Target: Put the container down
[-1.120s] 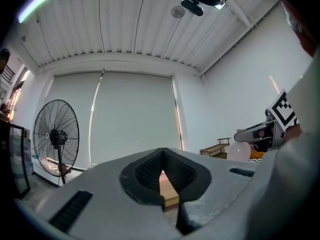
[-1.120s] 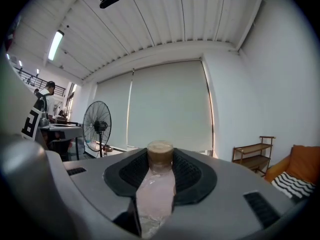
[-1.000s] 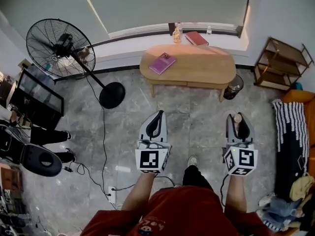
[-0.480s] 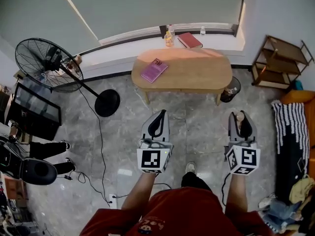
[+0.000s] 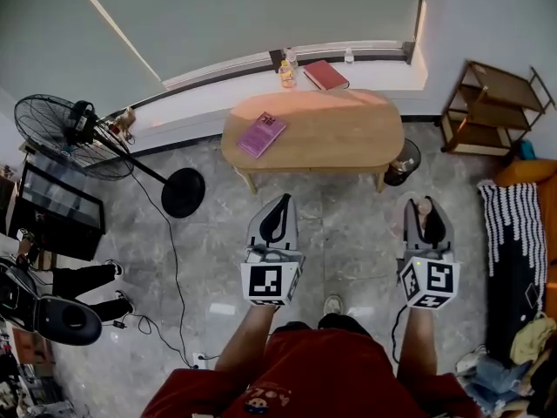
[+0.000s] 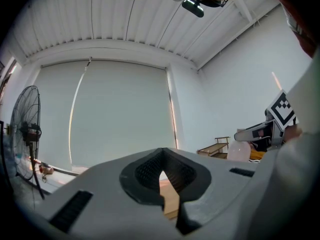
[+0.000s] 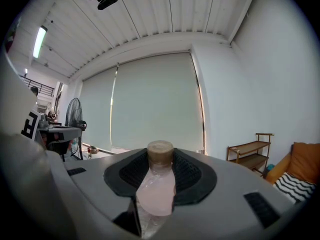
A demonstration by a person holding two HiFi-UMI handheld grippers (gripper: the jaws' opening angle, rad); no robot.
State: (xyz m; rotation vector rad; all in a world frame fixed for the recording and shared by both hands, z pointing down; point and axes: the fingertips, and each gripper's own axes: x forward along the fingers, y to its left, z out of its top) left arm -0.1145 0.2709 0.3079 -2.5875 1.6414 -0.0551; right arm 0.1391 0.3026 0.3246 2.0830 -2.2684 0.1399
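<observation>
From the head view, both grippers are held out side by side over the marble floor (image 5: 348, 225), well apart. The left gripper (image 5: 280, 207) has its jaws drawn together to a point with nothing in them. The right gripper (image 5: 425, 209) is clamped on a small bottle (image 5: 422, 207), of which only the tan cap shows between the tips. Ahead of both tips stands an oval wooden table (image 5: 339, 129) with a purple book (image 5: 261, 134) on it; a standing fan (image 5: 74, 133) is off beyond the left gripper, and a wooden shelf (image 5: 492, 103) beyond the right one. The left gripper view adds a close look at the left gripper (image 6: 161, 170): its pads meet, leaving only a small notch through which the table's wood shows. It also catches the right gripper (image 6: 267, 130) off to the side, the bottle (image 6: 239, 151) pale in its jaws. The right gripper view alone shows the grip itself: the right gripper (image 7: 160, 170) presses its ribbed pads on both sides of the bottle (image 7: 156, 196), which has a clear pinkish body and stands upright, the cap rising just above the jaw tips.
</observation>
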